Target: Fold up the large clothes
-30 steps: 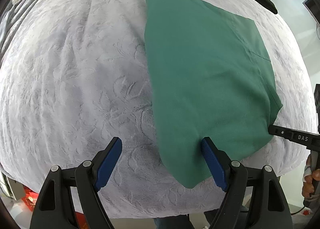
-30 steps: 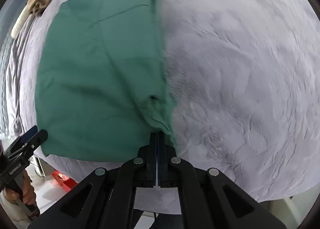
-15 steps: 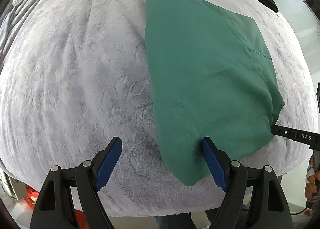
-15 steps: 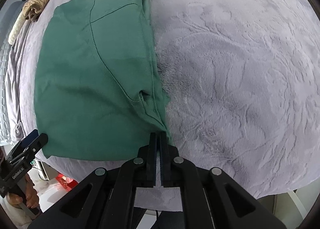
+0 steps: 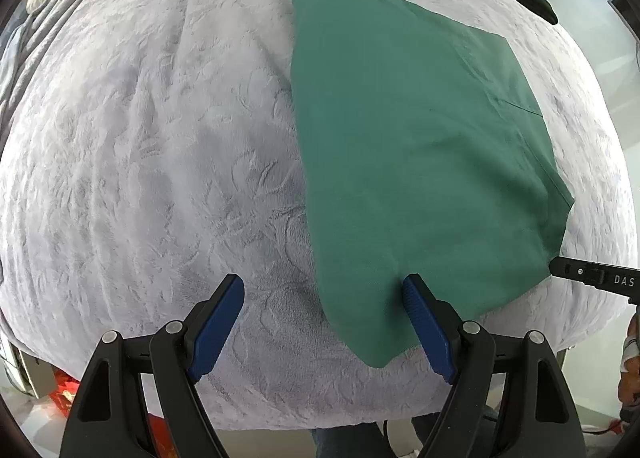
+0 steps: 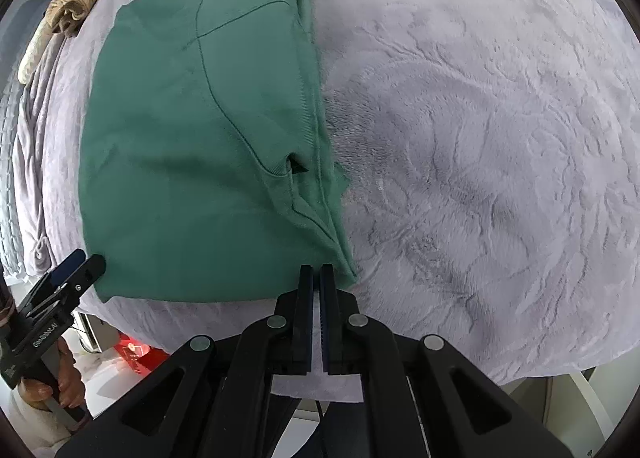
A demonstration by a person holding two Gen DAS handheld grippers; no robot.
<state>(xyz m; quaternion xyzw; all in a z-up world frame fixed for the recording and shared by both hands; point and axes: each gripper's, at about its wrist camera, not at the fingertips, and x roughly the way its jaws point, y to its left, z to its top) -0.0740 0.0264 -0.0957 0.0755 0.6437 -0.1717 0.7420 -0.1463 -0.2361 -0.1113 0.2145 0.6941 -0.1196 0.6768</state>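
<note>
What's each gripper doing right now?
Left gripper: open, holding nothing, straddling the near corner of the green shirt.
Right gripper: nearly shut; whether it grips the shirt's edge cannot be told.

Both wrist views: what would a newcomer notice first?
A folded dark green cotton garment lies flat on the pale lilac plush blanket. The left tool gapes open over its near corner, while the right tool, nearly shut, sits at its other near corner.

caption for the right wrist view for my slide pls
Right gripper, nearly shut, at the near corner of a folded green sweatshirt on a grey plush blanket.
</note>
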